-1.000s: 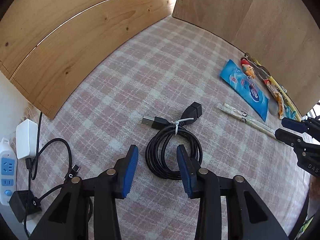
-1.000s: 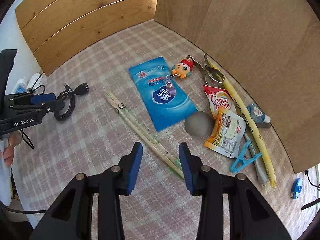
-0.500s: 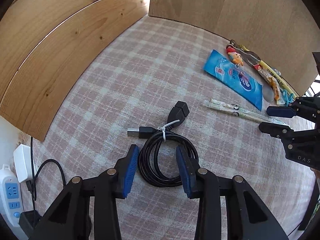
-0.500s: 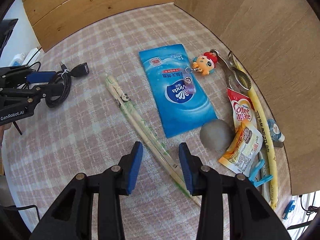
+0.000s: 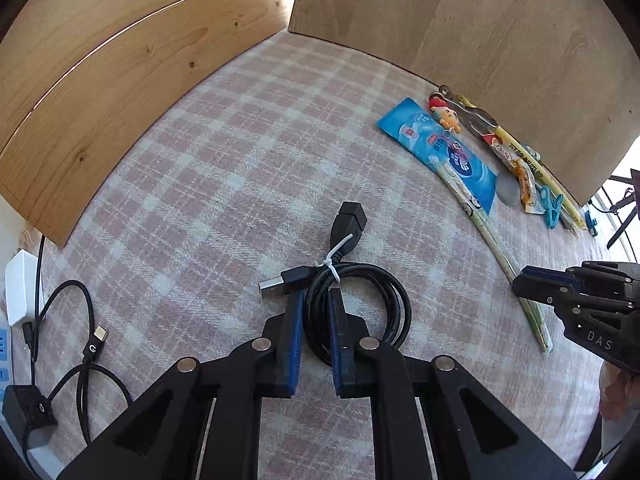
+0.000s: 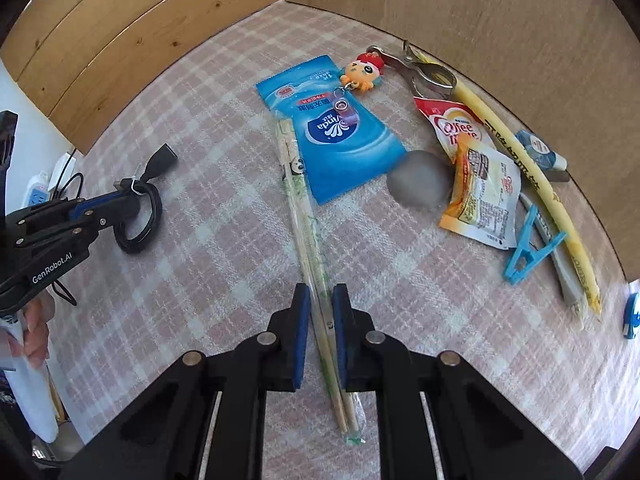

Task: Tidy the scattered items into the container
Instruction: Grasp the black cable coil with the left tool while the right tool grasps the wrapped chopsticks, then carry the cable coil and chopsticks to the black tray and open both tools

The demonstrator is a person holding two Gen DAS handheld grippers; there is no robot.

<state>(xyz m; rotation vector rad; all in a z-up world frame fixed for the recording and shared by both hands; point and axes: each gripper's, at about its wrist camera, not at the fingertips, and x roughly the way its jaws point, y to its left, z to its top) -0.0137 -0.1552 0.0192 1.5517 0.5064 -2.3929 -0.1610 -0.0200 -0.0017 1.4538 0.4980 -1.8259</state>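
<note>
**Both grippers close in on their first pick-ups**

Left wrist view: half a second ago the left gripper [image 5: 314, 300] stood with its jaws wide apart over the coiled black USB cable [image 5: 360, 304]; now they are closing on one side of the coil, the blue pads pressing the bundled strands just below the white twist tie [image 5: 334, 260]. The right wrist view shows the same change: the right gripper [image 6: 320, 300], open a moment ago, is closing its jaws on the paper-sleeved chopsticks [image 6: 308, 224], which run between the pads and stick out past them toward the camera. The sleeve has also swung, now lying nearly in line with the fingers.

As I judge it, both grasps are about made, and lifting is the next step. No container shows in either view, so where these go cannot be told.

Everything still lies on the pink-and-cream plaid cloth [image 6: 200, 280], woven and soft. The cable is glossy, springy rubber in a round loop; the chopsticks are thin, stiff wood in a crinkly printed sleeve. Beside them sit a slick blue Vinda tissue pack [image 6: 340, 148], a rubbery cartoon keychain [image 6: 362, 74], crinkled Coffee-mate sachets [image 6: 460, 132], a smooth grey pebble-like lump [image 6: 418, 180], a hard blue plastic clothes peg [image 6: 528, 252], a long yellow wrapped stick [image 6: 532, 184] and metal tongs [image 6: 424, 72], all near the wooden boards [image 6: 500, 20].
</note>
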